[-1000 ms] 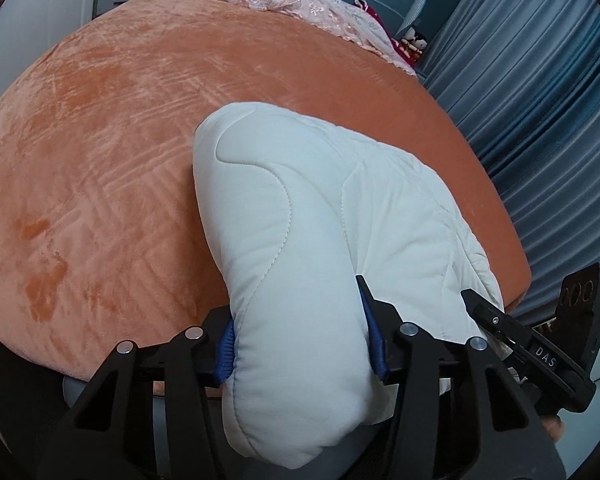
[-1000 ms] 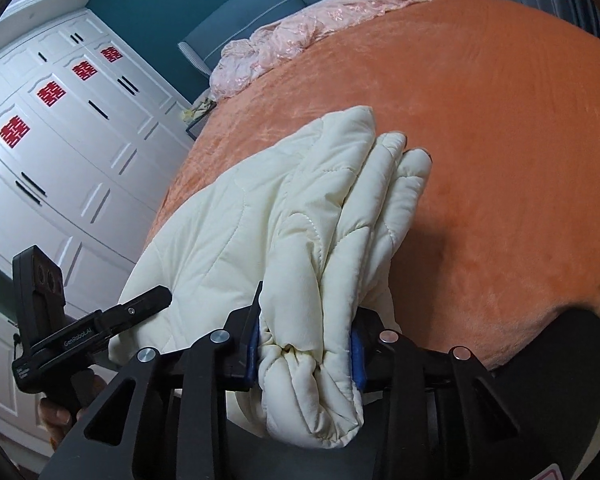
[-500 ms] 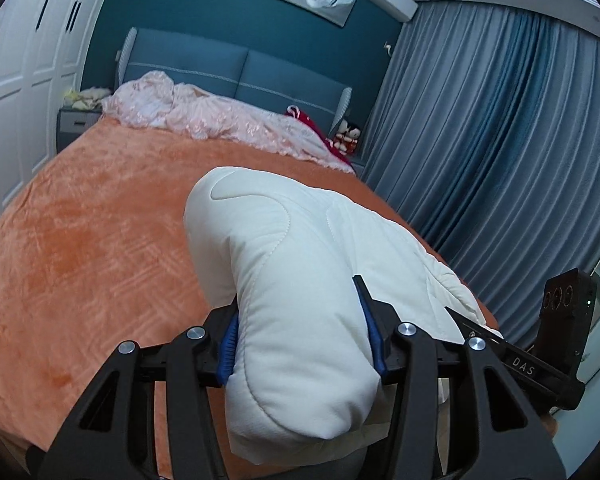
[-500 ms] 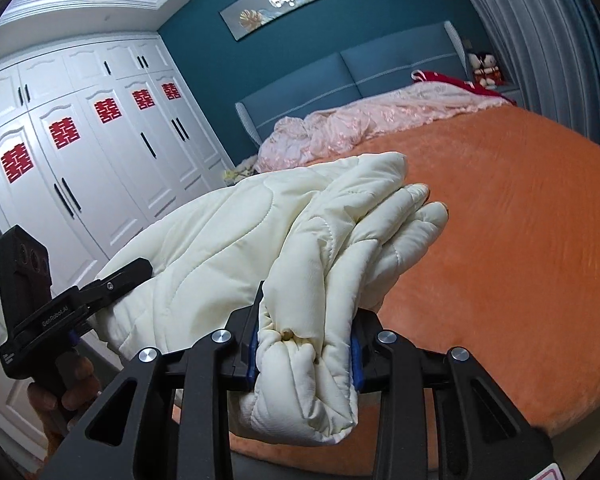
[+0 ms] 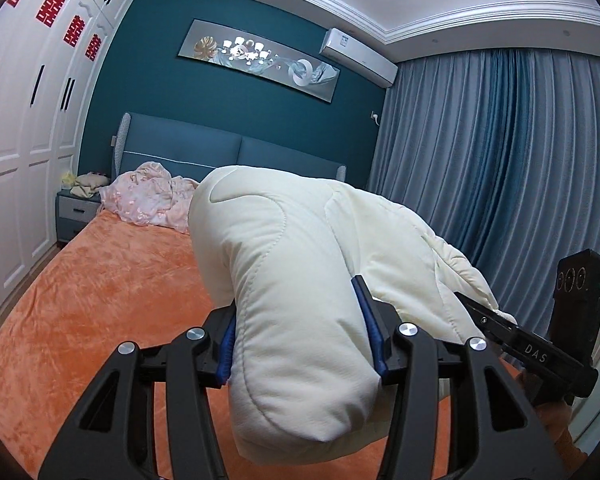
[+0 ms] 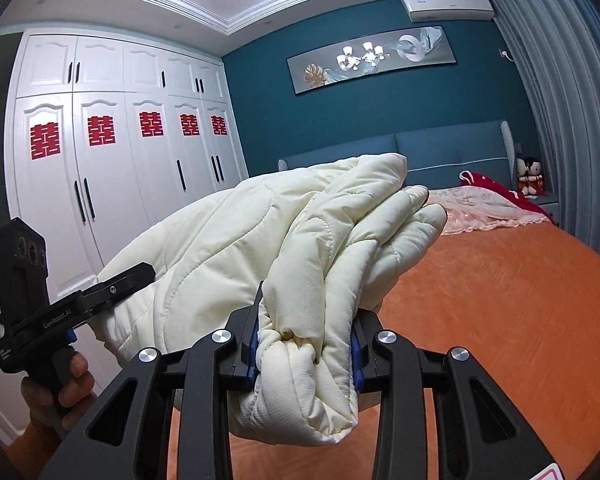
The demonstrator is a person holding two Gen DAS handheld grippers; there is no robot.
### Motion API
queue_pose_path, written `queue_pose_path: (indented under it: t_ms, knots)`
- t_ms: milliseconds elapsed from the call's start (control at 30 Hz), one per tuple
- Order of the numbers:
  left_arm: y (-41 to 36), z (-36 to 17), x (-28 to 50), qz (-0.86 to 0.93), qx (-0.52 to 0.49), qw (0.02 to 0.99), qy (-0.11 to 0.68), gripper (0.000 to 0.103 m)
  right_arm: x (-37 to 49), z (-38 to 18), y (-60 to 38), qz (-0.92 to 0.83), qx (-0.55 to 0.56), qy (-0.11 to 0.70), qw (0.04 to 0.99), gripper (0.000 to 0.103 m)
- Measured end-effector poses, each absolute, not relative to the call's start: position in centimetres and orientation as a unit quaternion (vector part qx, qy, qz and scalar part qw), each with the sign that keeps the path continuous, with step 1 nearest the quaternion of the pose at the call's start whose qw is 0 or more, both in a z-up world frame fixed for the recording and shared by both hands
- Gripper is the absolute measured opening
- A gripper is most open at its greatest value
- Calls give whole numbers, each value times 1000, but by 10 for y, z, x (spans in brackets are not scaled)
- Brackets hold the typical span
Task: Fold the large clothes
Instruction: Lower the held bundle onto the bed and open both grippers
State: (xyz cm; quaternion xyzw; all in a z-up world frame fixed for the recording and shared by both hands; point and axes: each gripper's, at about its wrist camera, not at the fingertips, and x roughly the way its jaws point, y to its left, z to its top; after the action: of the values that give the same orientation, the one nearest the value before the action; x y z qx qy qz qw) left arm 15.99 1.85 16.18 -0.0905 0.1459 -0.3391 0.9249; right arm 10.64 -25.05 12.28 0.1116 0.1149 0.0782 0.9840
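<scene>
A cream quilted padded garment (image 5: 292,264) is held up above the orange bed (image 5: 100,312), folded into a thick bundle. My left gripper (image 5: 300,340) is shut on one bunched end of it. My right gripper (image 6: 304,348) is shut on the other bunched end (image 6: 300,280), where several layers are pinched together. The right gripper also shows at the right edge of the left wrist view (image 5: 540,356), and the left gripper at the left of the right wrist view (image 6: 72,308). The garment spans between the two grippers, clear of the bed.
A pink blanket (image 5: 148,200) lies crumpled at the blue headboard (image 5: 228,152). A bedside table (image 5: 76,216) stands at the left. White wardrobes (image 6: 120,176) line the left wall and blue curtains (image 5: 500,160) hang on the right. Red cloth and dolls (image 6: 528,184) are at the far right.
Both grippers have lifted the garment off the bed and tilted upward, so the views now show the walls and ceiling. The grip on both ends is unchanged.
</scene>
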Motion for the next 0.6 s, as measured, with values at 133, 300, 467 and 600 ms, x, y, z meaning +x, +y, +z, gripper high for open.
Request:
queue_pose_path:
  t_ms: [133,300,467,600]
  knots:
    - [26,130,206,-332,-96,926,153,49,153,106,-244,86,109,124,982,33]
    - [31,79,266,-320,-109,923,185,49,215,69,-235,83,97,153,980,33]
    - [35,23,307,-303,-117,920,220,49,262,16,-229,82,112,198,970,33]
    - [33,-36,331,-291,-116,911,268,49,291,-44,-229,79,125,249,957,33]
